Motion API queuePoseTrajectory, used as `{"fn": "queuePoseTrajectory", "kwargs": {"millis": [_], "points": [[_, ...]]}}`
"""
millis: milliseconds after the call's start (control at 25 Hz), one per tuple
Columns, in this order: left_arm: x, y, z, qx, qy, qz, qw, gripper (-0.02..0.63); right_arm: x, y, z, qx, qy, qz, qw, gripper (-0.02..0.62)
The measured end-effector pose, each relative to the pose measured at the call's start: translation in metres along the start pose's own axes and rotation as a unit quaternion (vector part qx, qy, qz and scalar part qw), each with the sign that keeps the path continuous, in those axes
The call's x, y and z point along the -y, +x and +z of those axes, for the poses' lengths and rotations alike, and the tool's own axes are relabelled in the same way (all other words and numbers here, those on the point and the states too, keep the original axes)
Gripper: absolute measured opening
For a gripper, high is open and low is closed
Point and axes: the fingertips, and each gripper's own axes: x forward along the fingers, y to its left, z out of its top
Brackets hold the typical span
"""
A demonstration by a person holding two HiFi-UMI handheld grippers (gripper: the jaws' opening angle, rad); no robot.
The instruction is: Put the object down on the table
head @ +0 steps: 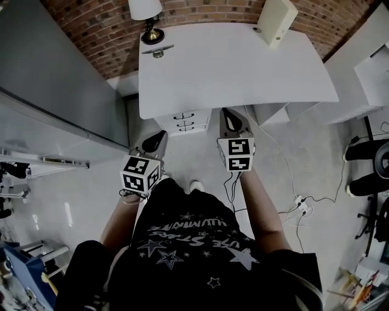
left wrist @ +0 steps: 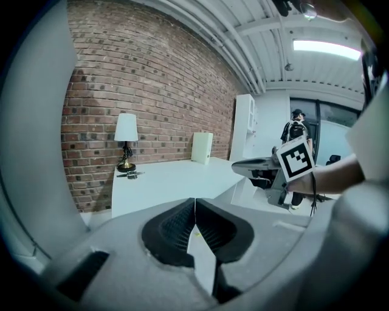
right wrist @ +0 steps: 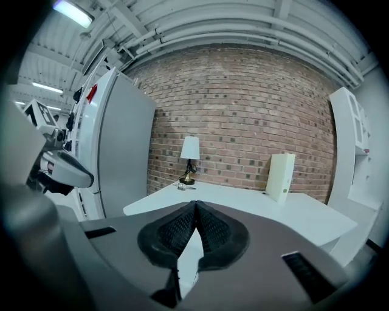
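White surface (head: 243, 73) lies just ahead of both claws, and neither carries anything: the left claw (left wrist: 195, 209) and the right claw (right wrist: 196, 209) are each clenched, ribbed pads meeting on nothing. Which thing the task means cannot be told, as no object is in hand. On the surface stand a table lamp (head: 146, 8), a small metal piece (head: 158, 51) just beside its base, and an upright cream box file (head: 276, 21) well apart. The metal piece looks light, hard and thin, best pinched across its narrow body; the file seems stiff and tippy, better gripped low on its spine
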Motion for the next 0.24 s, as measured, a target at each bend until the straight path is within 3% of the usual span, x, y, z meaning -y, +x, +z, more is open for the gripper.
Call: {"fn": "queuePoseTrajectory", "kwargs": {"millis": [240], "points": [[-0.008,-0.0119,-0.0032,0.001,0.002,-0.011,0.9999,0.021,-0.0091,-0.0012,-0.0013,-0.002,0.019,-0.011,1.0,0.002]]}}
